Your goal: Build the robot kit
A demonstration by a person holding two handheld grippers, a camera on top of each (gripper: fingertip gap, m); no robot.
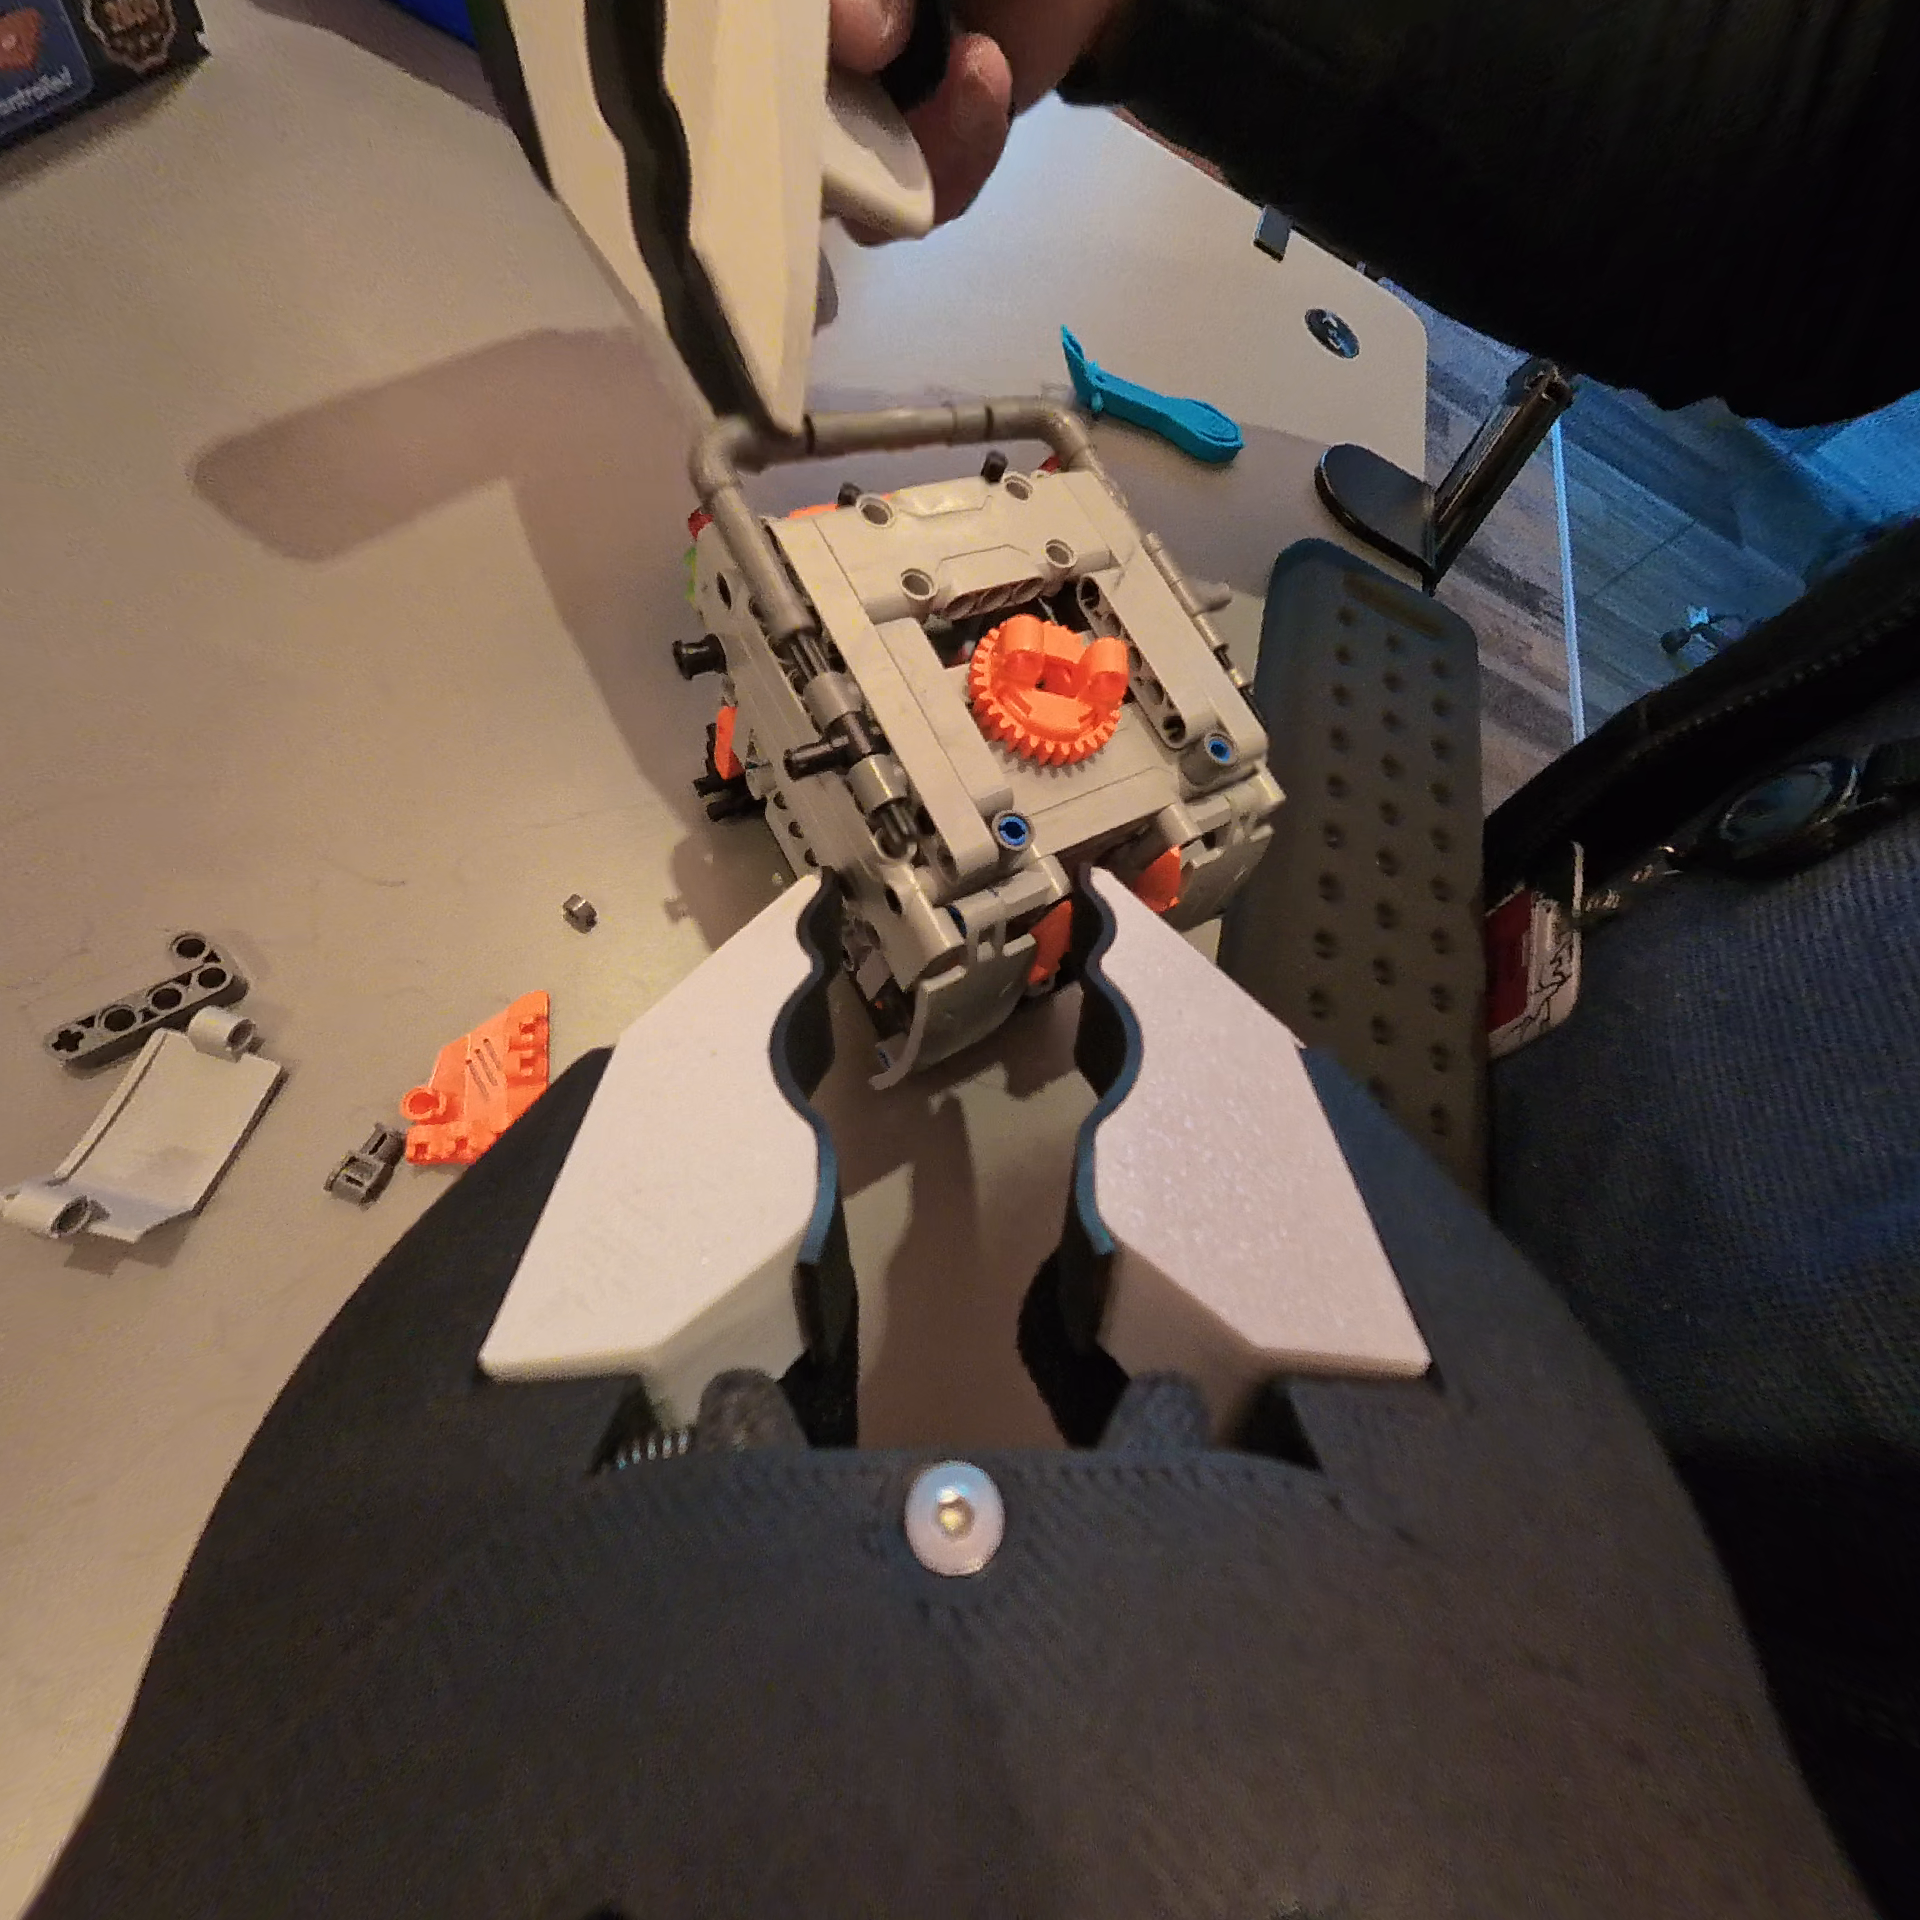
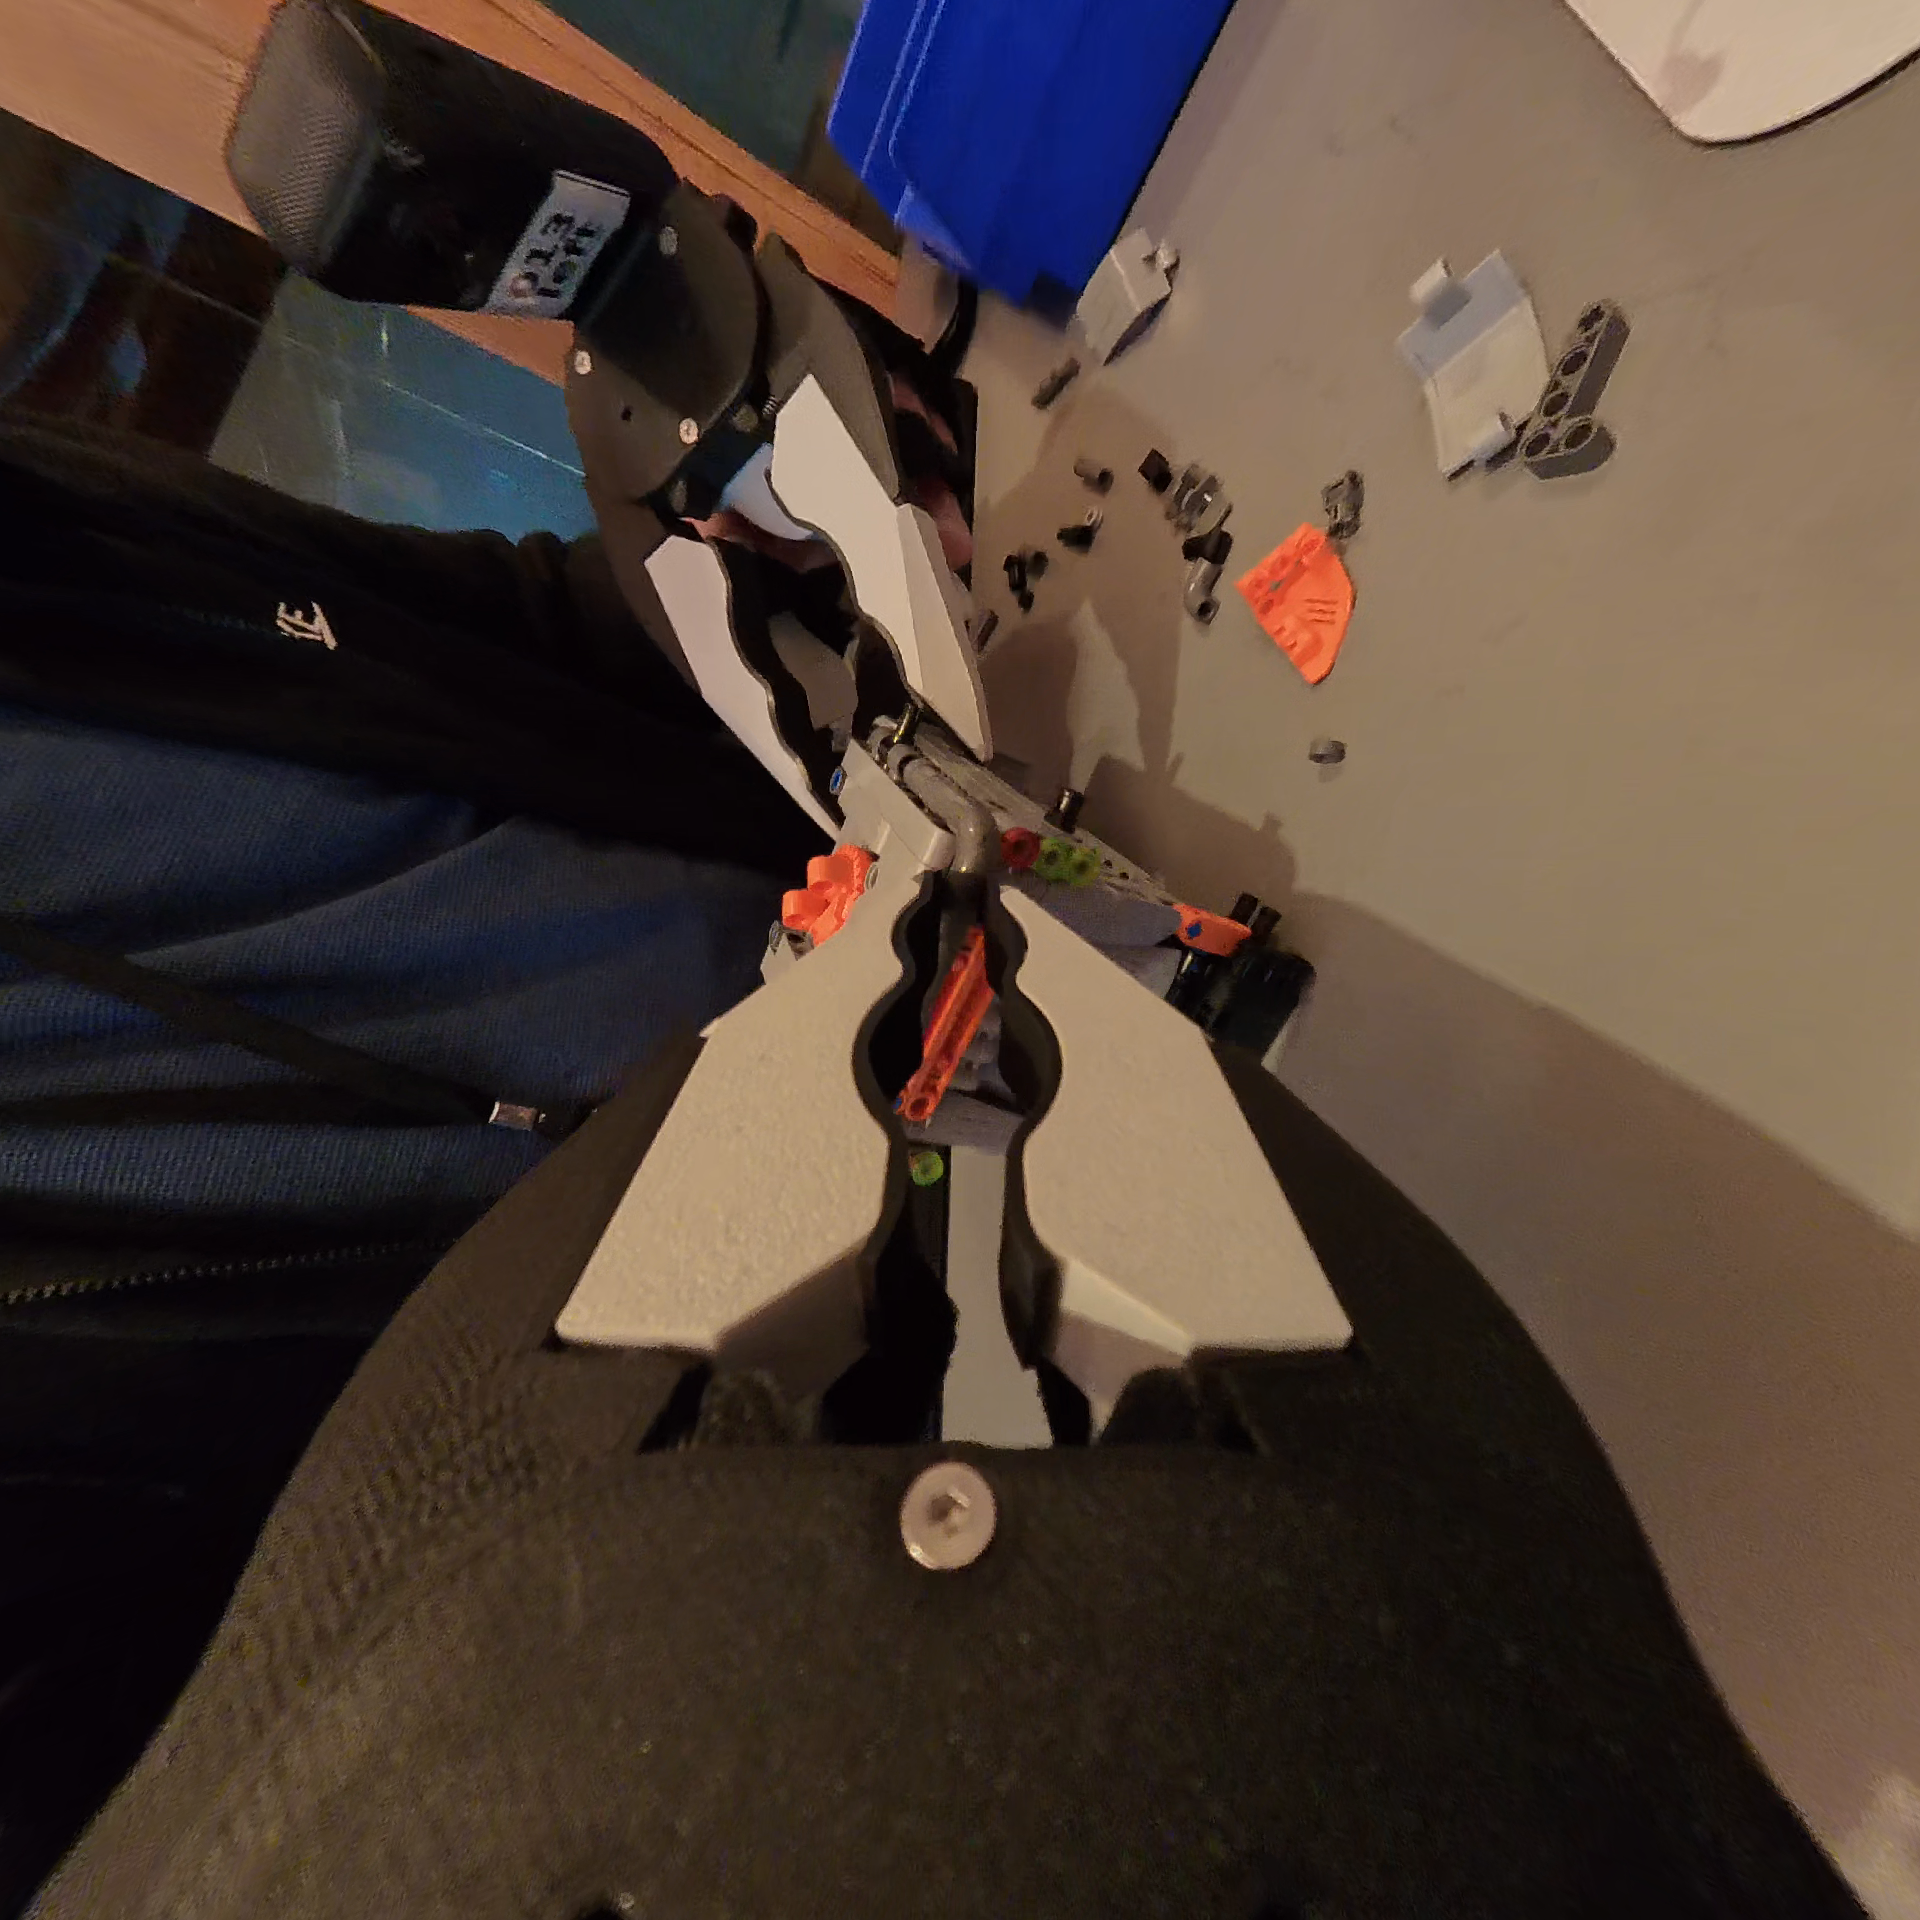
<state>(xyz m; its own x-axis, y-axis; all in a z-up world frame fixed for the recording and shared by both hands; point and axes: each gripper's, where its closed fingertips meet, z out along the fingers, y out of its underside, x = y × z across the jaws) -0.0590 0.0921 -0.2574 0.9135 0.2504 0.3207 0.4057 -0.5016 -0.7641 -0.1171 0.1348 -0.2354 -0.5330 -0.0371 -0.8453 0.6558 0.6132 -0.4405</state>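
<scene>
A grey brick-built model [image 1: 894, 665] with an orange gear [image 1: 1044, 691] on top sits on the grey table [image 1: 312, 623]. My left gripper [image 1: 956, 883] is closed on the model's near corner, one finger on each side. The right wrist view shows it [image 2: 904, 769] on the model's far end. A grey bent tube [image 1: 935, 424] arches over the model's far side. My right gripper [image 2: 961, 883] is shut on that tube [image 2: 971, 831], above an orange beam [image 2: 945, 1023]. In the left wrist view it [image 1: 774, 416] comes down from above, held by a hand [image 1: 935, 104].
Loose parts lie left of the model: an orange panel [image 1: 478, 1075], a grey curved panel [image 1: 166, 1132], a dark L-shaped beam [image 1: 145, 1003] and several small pins [image 2: 1195, 509]. A teal tool [image 1: 1153, 400] and a dark perforated pad [image 1: 1361, 831] lie by the table edge. A blue box [image 2: 1018, 125] stands behind. The gap from one gripper's tips to the other's is roughly 8 centimeters.
</scene>
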